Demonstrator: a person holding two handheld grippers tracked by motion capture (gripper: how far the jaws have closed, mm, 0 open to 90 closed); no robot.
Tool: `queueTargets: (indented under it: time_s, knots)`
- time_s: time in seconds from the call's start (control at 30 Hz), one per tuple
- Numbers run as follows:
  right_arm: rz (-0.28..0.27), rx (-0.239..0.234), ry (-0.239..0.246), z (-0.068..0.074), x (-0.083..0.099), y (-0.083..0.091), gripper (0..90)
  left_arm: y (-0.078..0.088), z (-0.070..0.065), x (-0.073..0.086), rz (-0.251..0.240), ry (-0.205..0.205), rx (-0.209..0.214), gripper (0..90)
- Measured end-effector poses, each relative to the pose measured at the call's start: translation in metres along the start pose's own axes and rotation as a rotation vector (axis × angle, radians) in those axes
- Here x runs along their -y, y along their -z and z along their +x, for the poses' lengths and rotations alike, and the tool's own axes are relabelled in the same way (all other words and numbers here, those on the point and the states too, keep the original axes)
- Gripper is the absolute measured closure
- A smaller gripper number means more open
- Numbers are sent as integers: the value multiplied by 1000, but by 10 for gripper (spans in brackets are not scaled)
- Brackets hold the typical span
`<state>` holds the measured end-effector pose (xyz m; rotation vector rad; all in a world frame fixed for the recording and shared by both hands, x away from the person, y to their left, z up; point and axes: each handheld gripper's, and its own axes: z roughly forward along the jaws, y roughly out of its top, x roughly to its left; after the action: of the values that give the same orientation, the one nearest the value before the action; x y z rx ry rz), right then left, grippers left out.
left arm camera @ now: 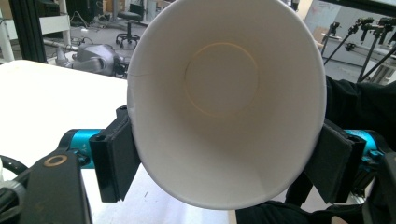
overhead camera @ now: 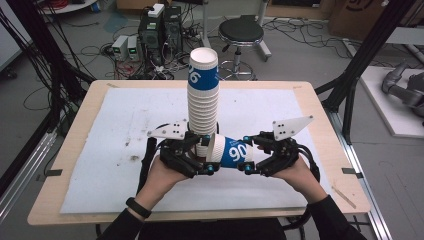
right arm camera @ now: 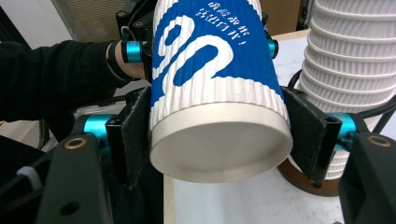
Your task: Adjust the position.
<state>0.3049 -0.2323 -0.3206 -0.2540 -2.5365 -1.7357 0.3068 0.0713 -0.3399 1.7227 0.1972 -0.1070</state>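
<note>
Beside the stack (overhead camera: 203, 95), both grippers seemingly clamp one ribbed paper cup (overhead camera: 230, 151).

One tall stack of white ribbed paper cups (overhead camera: 203, 95) stands near the middle of the table; its cups are too tightly nested to count, though the topmost one bears a blue band. One separate white-and-blue ribbed paper cup (overhead camera: 229, 150) lies sideways just near of the stack. Two black two-jaw grippers are there: one at the left (overhead camera: 200, 156), one at the right (overhead camera: 246, 154). One white mat (overhead camera: 125, 150) covers the one light wooden table (overhead camera: 320, 105). One black round stool (overhead camera: 241, 31) stands on the far floor.
</note>
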Motion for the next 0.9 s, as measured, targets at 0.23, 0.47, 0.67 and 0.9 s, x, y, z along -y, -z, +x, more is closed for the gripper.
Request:
queueTargets:
  time_s: [0.23,0.47,0.67,0.9]
  knots:
    - [11,-3,-4,0,0,-1,303,0,-1,-1,3,-4,-3,227]
    - [19,11,-17,1,-1,1,248,2,-2,-4,37,-13,-13,227]
    - [83,34,10,5,-6,2,221,-2,-5,-7,128,-44,-36,227]
    - [207,69,39,7,-3,-14,224,-8,-10,-10,194,-86,-56,228]
